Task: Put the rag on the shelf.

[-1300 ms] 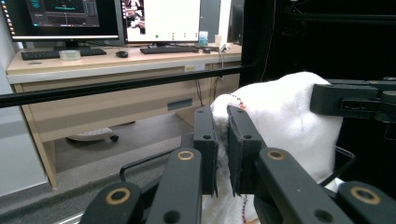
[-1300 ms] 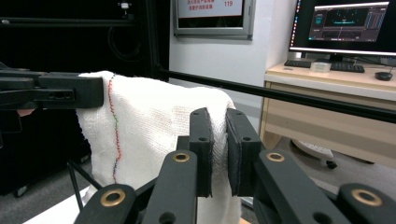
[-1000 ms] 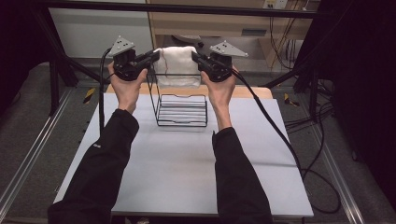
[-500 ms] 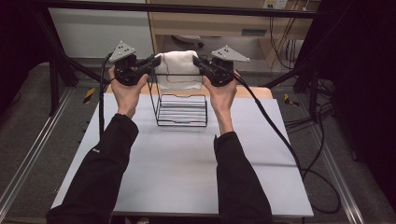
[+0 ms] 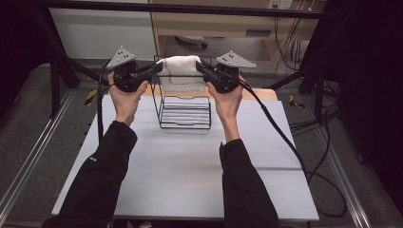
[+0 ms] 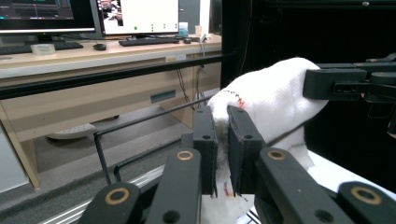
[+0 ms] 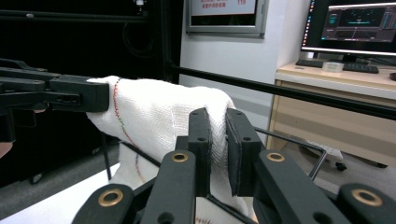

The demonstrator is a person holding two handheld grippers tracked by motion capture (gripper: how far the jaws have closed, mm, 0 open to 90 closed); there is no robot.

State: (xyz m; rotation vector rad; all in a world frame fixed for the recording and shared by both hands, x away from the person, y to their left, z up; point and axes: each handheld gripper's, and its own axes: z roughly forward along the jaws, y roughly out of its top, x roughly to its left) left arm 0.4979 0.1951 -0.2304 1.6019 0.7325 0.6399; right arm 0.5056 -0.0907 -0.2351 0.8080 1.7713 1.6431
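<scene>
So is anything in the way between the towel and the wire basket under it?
Nothing visible. The white towel hangs from both tongs, left and right, over the wire basket's far top bar, with its open inside below.

Wooden desk (image 6: pixel 93 93) with monitors (image 6: pixel 137 16) behind grey floor (image 5: pixel 28 142).

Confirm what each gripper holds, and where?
Both hold the white towel: left gripper pinches its left top edge, right gripper its right top edge, above the wire rack.

Both arms stretched fwd, hands raised level. L gripper (image 5: pixel 153 70) & R gripper (image 5: pixel 200 68) point inward at each other, jaws of each clamped nearly closed.
</scene>
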